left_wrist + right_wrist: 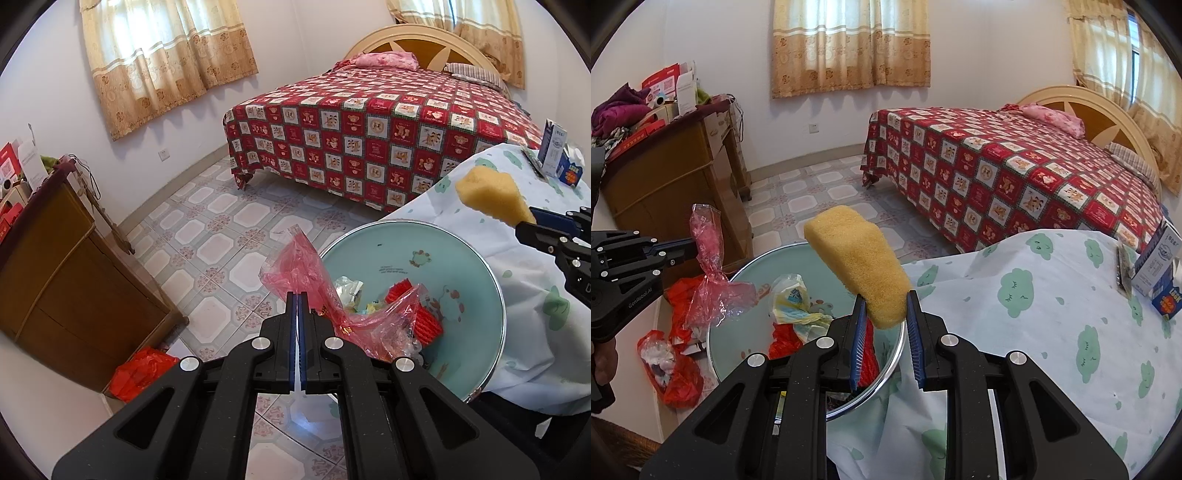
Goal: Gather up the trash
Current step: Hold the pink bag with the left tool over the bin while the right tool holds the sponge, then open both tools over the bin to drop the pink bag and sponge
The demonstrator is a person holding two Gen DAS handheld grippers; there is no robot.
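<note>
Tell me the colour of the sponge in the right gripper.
The sponge is yellow, seen best in the right wrist view, pinched in the right gripper.

Cartons point(1158, 275) stand on the cloud-print table point(1034, 314).

Porous, rough yellow sponge point(858, 266); thin, glossy, crinkled red plastic bag point(306, 273); smooth bin point(461, 258) with shiny metal rim.

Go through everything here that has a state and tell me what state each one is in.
Left tool: shut on the pink plastic bag.
Right tool: shut on the yellow sponge, held up above the bin's rim.
Trash bin: open, partly filled with wrappers.
Milk carton: upright on the table.
Curtains: drawn.
</note>
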